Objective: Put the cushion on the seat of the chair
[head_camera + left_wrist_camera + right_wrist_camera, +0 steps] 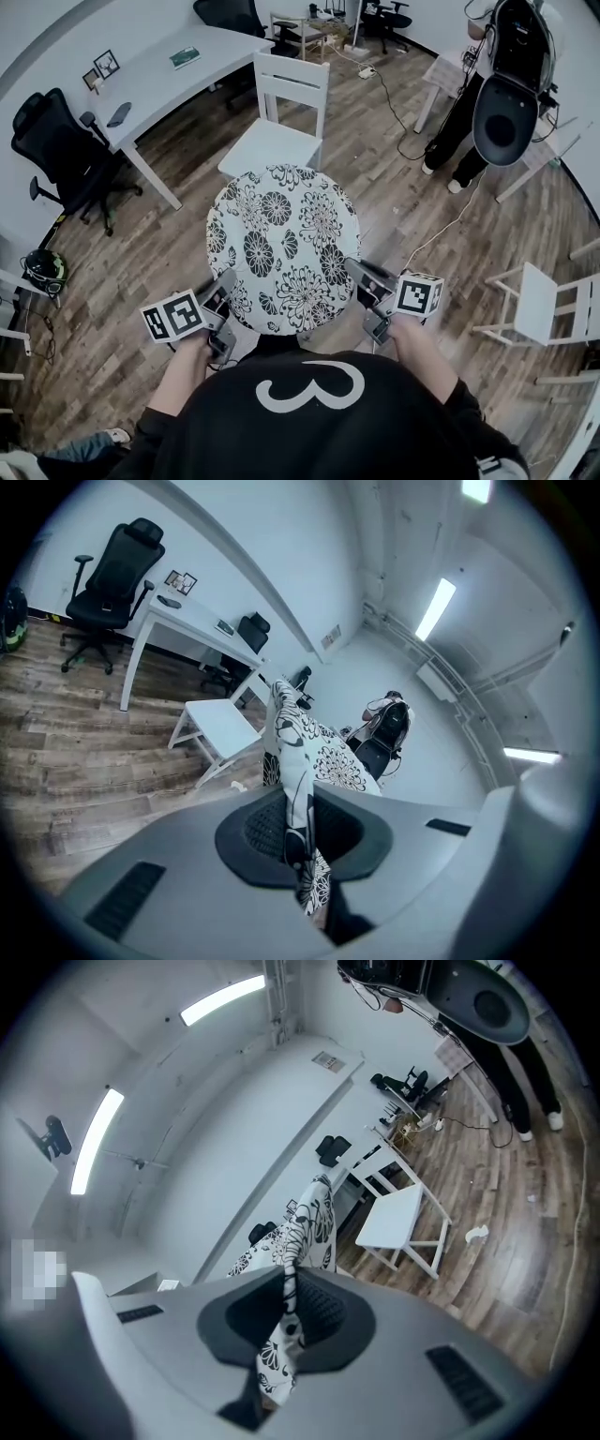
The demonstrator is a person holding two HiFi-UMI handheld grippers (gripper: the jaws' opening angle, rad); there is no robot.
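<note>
A round white cushion (281, 246) with black flower print hangs in the air in front of me, flat side up. My left gripper (228, 281) is shut on its near left edge, my right gripper (356, 274) on its near right edge. In the left gripper view the cushion (298, 761) runs edge-on between the jaws; in the right gripper view the cushion (298, 1241) does the same. The white wooden chair (277, 122) stands just beyond the cushion, its seat bare and its backrest on the far side. The same chair (217, 728) shows ahead in the left gripper view, and the chair (398, 1218) in the right one.
A white desk (169, 75) stands to the left of the chair, with a black office chair (56, 150) beside it. A person (492, 103) stands at the back right near cables on the wood floor. Another white chair (539, 305) stands at the right.
</note>
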